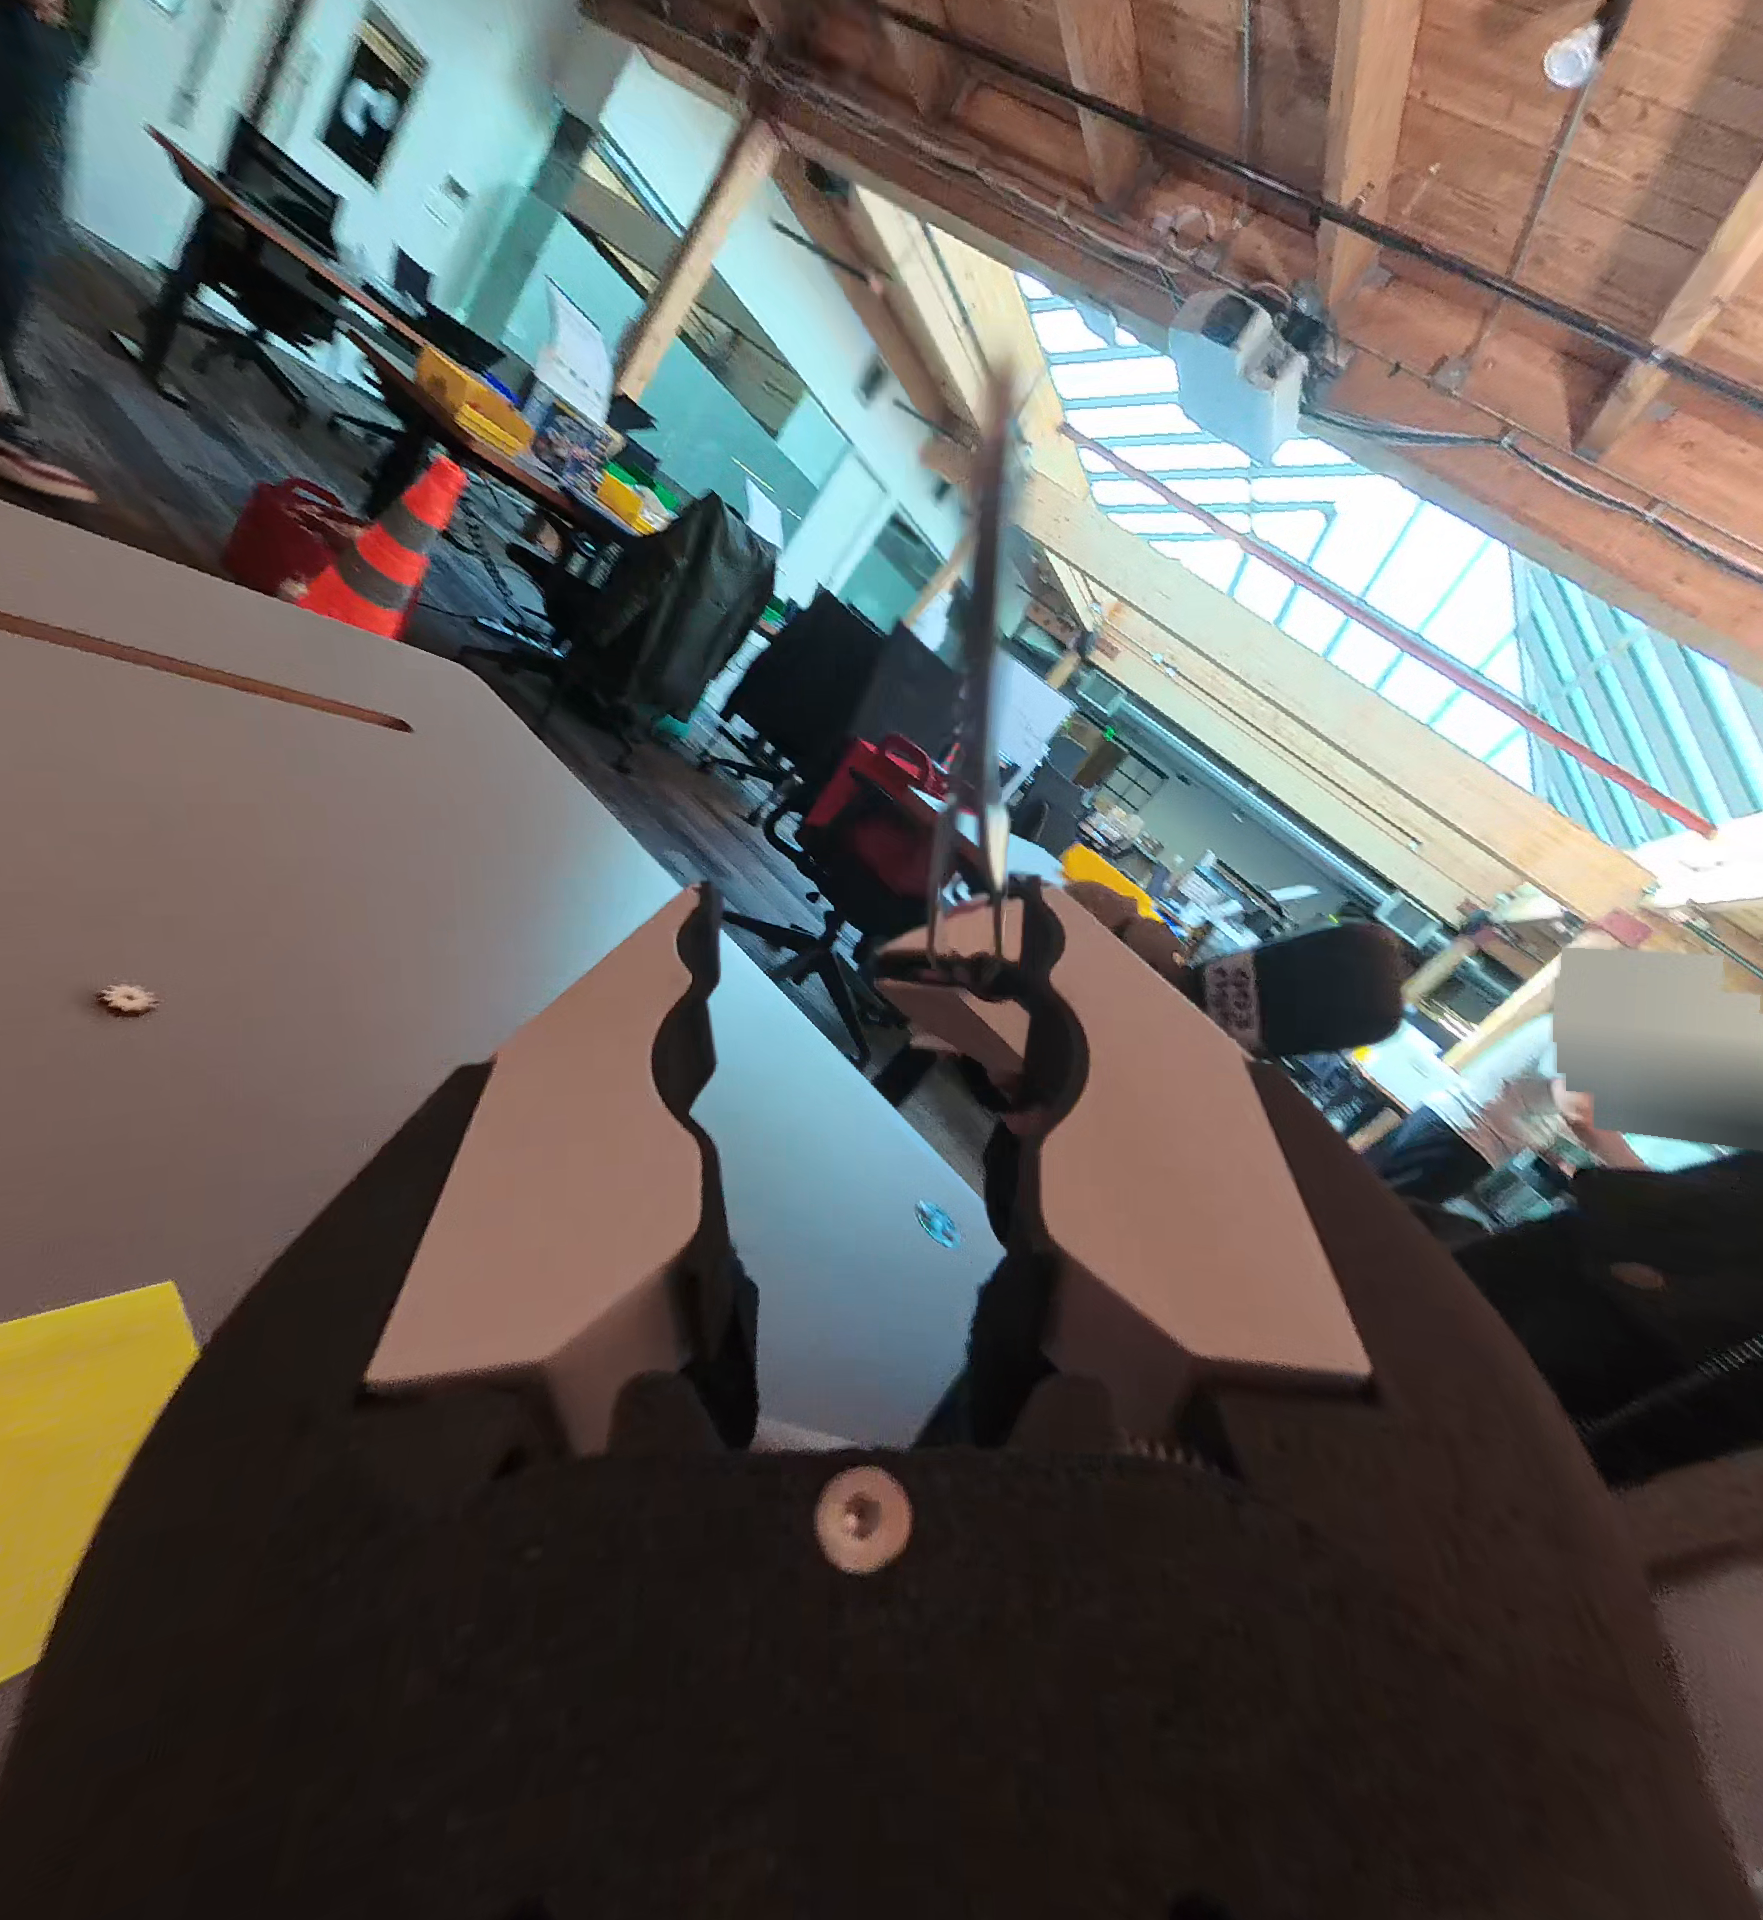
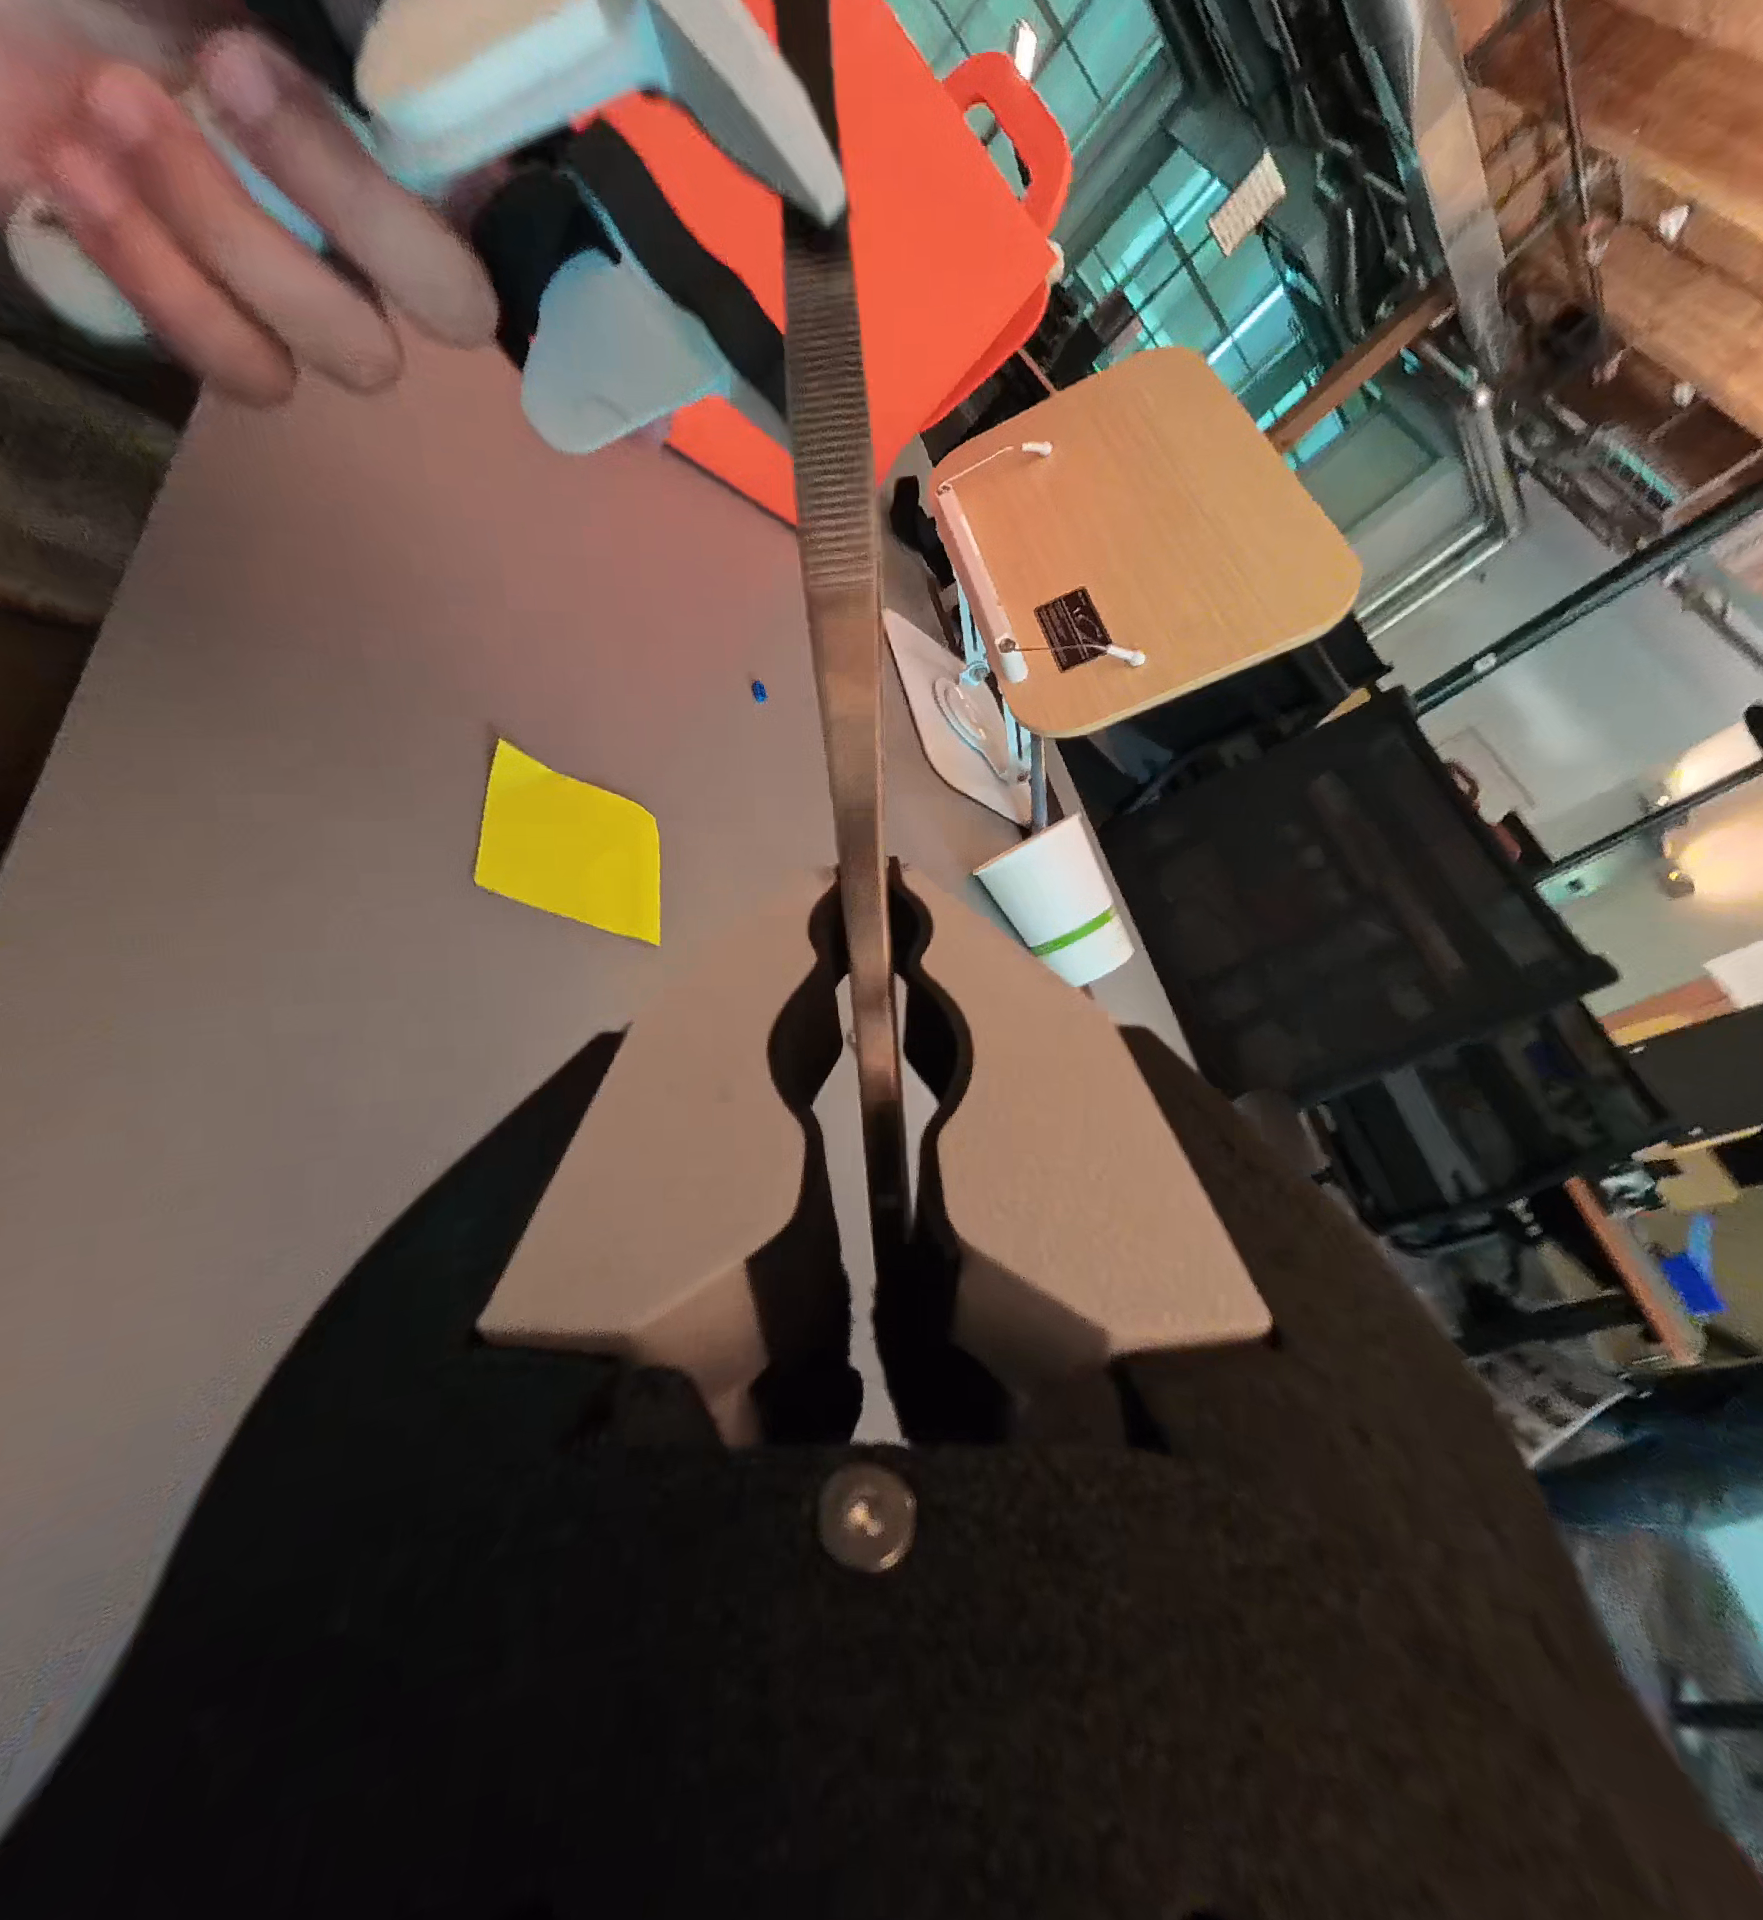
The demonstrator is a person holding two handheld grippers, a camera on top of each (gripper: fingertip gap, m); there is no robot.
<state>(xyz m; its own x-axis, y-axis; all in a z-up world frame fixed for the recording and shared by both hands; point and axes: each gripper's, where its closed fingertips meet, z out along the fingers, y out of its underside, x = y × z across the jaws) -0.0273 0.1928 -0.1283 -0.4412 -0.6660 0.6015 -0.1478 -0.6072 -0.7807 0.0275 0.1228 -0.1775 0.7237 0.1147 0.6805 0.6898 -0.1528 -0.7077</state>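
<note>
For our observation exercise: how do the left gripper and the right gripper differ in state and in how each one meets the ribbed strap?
The left gripper stands open with a clear gap; the right gripper is shut on the ribbed strap.
The strap lies beside the left gripper's right fingertip, but runs between both fingers of the right gripper.
Both have beige fingers on black bodies, above the grey table.

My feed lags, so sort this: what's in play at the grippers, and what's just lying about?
In play: black zip tie, clamped in the right gripper, its far end by the open left gripper.
Lying about: yellow note, paper cup, small blue bit, orange case.
</note>
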